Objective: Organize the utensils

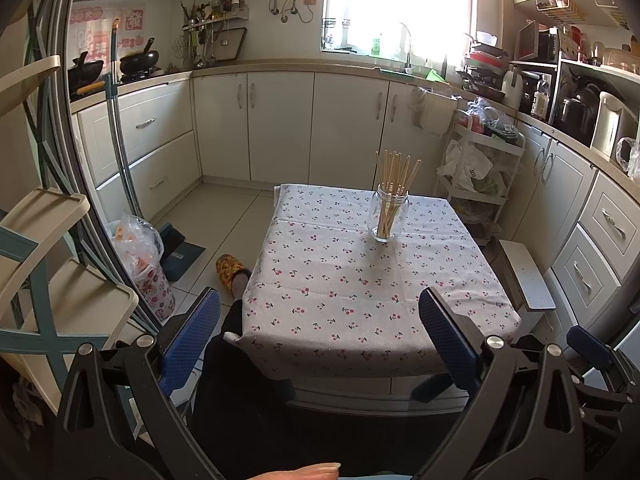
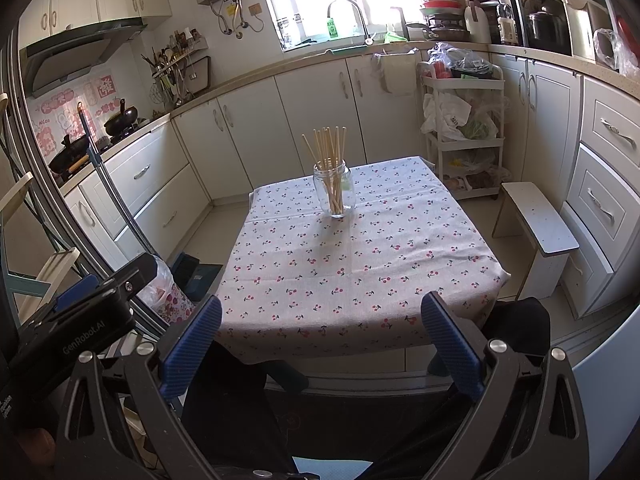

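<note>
Your left tongs (image 1: 320,334) are spread wide and hold nothing, blue pads (image 1: 188,344) facing each other above your dark-clothed lap. Your right tongs (image 2: 320,334) are the same: wide open, empty, hanging just short of the near edge of the surface (image 2: 360,280). In the left view a fingertip (image 1: 304,471) shows at the bottom edge, and the right tool's body sits at the lower right. In the right view the left tool's black body fills the lower left.

Ahead of both tongs, well apart from them, the jar (image 1: 388,216) stands upright on the far half of the surface, a little right of centre from the left view and near centre from the right. The chopsticks (image 1: 394,176) stand in it as a loose bundle, tips fanning out above the rim. The cloth with a cherry print covers the whole surface; nothing else lies on it.

Left of the surface, a slipper (image 1: 230,270) rests on the tiled floor. To the right stands a small stool (image 2: 536,228), and beyond it a white cart (image 2: 464,128) stuffed with bags. Farther back run white cabinets, a sink tap (image 2: 352,12) under a bright window, and woks (image 2: 120,118) on the stove at left.
</note>
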A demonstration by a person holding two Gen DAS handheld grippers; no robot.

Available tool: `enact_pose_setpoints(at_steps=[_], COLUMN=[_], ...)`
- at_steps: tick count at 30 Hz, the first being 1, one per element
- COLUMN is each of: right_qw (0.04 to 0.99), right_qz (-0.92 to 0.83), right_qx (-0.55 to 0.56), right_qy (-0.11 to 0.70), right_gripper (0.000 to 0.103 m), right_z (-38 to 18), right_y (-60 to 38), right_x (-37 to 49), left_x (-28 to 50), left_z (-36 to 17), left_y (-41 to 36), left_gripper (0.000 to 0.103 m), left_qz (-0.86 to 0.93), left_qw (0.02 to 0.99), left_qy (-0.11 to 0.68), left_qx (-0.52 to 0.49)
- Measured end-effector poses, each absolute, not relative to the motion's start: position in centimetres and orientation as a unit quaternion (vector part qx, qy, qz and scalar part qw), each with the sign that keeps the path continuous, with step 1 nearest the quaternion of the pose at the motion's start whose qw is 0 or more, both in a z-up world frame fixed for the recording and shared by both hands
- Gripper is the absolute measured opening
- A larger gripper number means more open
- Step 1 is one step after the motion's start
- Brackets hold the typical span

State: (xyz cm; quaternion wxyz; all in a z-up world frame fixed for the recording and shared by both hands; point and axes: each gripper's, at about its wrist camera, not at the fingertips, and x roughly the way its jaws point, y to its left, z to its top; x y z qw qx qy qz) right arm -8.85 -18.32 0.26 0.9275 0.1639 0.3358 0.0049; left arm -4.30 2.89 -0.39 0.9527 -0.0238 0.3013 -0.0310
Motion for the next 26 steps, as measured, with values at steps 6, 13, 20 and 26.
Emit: enact_pose_setpoints(at_steps=[6,13,20,26], right_qw=[0.927,0.925,0.927,0.928], right_qz=[0.006,0.007,0.004,0.004], right_qx=[0.164,0.163,0.161,0.16], right_qy=[0.338,0.342,0.338,0.338], right_gripper=[0.096,0.096,0.096,0.096], right_z=[0.0,-0.8,-0.6,-0.4], right_y=[-18.2,-17.7,-17.9,-17.9], right_x=[-9.0,-9.2,-9.1,-9.2], left_x=[-4.1,-4.1,-3.8,-3.6], left_z=[-0.5,-1.0,-0.9,-0.9], left_y=[3.0,3.6,3.4,3.7], left_gripper=[0.095,0.095,0.095,0.095], left_qz=[-0.037,-0.049,-0.04,-0.037], left_qw=[0.95,0.949,0.949,0.949], left_qy=[0.309,0.308,0.311,0.312], left_qx=[-0.029,-0.042,-0.037,-0.039])
